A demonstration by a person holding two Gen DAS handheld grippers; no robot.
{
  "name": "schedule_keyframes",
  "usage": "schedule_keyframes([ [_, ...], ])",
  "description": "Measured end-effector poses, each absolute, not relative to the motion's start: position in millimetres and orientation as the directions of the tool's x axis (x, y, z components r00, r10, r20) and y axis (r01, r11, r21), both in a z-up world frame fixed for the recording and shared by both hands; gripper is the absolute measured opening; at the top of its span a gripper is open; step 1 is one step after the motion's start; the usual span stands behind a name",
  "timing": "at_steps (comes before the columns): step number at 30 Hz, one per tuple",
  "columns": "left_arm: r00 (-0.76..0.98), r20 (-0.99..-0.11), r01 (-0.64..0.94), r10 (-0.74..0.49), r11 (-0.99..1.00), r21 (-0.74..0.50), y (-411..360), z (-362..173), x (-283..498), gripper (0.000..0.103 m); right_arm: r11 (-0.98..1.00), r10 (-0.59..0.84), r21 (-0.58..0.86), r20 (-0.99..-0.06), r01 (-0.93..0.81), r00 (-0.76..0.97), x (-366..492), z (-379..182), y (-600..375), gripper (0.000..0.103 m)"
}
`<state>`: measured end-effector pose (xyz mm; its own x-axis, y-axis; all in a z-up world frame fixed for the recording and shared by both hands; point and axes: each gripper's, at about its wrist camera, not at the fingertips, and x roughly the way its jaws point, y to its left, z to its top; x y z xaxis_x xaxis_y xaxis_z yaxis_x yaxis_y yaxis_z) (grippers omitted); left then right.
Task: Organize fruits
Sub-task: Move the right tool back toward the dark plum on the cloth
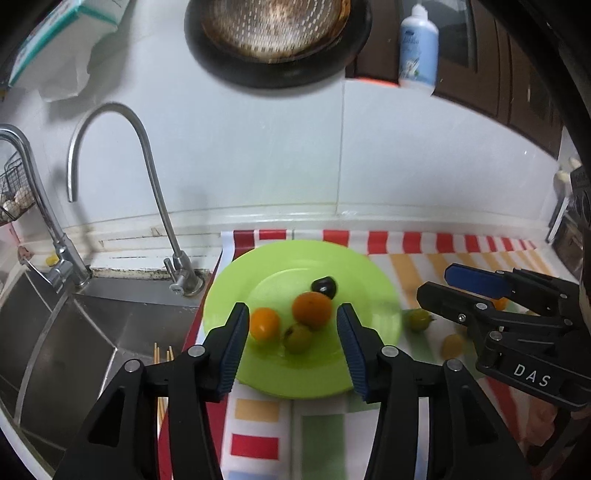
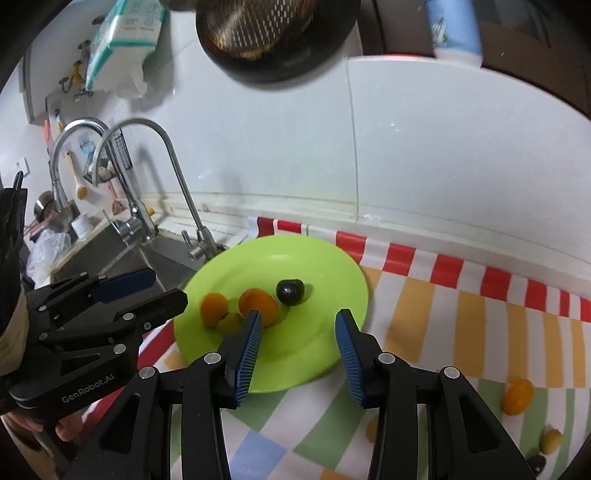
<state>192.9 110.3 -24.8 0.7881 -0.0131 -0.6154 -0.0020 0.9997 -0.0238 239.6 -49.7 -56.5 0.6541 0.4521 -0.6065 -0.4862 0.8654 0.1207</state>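
A lime green plate [image 1: 351, 273] [image 2: 332, 280] lies on a striped cloth beside the sink. On it are two orange fruits [image 1: 312, 310] [image 1: 264, 323], a green fruit [image 1: 297, 338] and a dark fruit [image 1: 324, 287] [image 2: 290, 291]. My left gripper [image 1: 291, 328] is open and empty above the plate's front part. My right gripper [image 2: 299, 332] is open and empty above the plate's right half; it also shows in the left wrist view [image 1: 436, 284]. Loose on the cloth lie a green fruit [image 1: 417, 319], a yellow fruit [image 1: 453, 345], an orange fruit [image 2: 518, 397] and a yellow-green fruit [image 2: 550, 440].
A steel sink [image 1: 55, 339] with two taps [image 1: 147, 166] is left of the plate. A dark pan [image 1: 277, 40] and a bottle [image 1: 419, 48] hang or stand above. A tissue pack [image 1: 62, 33] is on the wall. Wooden sticks [image 1: 162, 356] lie at the sink's edge.
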Motion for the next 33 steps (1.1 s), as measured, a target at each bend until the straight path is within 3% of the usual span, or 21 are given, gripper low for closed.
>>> schedule_keyframes([
  [2,0.793,-0.608,0.005,-0.025,0.999,-0.034,105,-19,186,0.049,0.869,0.45,0.119,-0.593,-0.48,0.668,232,-49,-56,0.042],
  [4,0.799,-0.6,0.01,-0.029,0.999,-0.035,98,-13,178,0.052,0.873,0.448,0.122,-0.579,-0.471,0.681,224,-42,-63,0.053],
  [6,0.808,-0.588,0.018,-0.033,0.999,-0.031,91,-7,170,0.058,0.88,0.441,0.119,-0.562,-0.459,0.7,216,-35,-72,0.056],
  [33,0.855,-0.507,0.133,-0.107,0.991,0.014,-3,10,128,0.081,0.975,0.22,0.077,-0.507,-0.21,0.833,141,-11,-189,0.056],
])
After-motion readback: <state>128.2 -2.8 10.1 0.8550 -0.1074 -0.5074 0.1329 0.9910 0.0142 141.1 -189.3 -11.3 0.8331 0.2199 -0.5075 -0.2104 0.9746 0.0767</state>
